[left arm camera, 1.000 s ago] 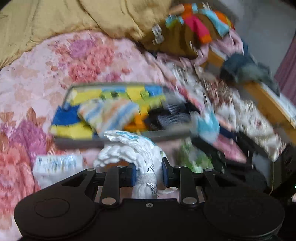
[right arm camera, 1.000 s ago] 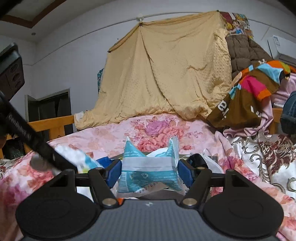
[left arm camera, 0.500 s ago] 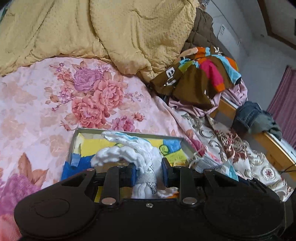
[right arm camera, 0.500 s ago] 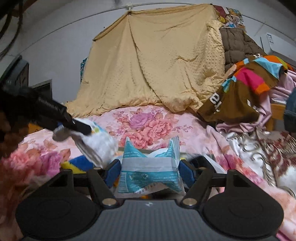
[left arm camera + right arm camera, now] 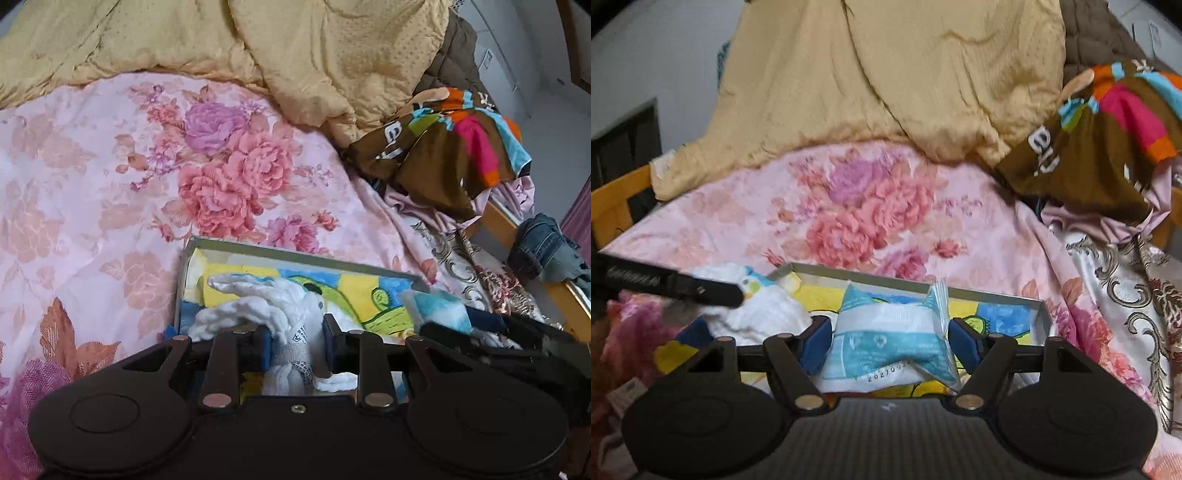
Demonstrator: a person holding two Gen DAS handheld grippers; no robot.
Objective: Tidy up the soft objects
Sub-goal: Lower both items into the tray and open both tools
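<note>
An open box with a grey rim and a bright cartoon lining lies on the pink floral bedspread. My left gripper is shut on a bundle of white knit gloves tied with a band and hangs over the box's left part. My right gripper is shut on a teal and white soft packet just above the box rim. In the right wrist view the left gripper's finger and the gloves come in from the left. The packet shows at right in the left wrist view.
A yellow quilt is heaped behind the box. A brown garment with bright stripes and patterned satin cloth lie at the right. Jeans hang on the wooden bed rail. A wooden frame stands at the left.
Both grippers have swung in over the box with their loads still held. The left gripper and gloves have moved into the right wrist view from the left and sunk lower.
</note>
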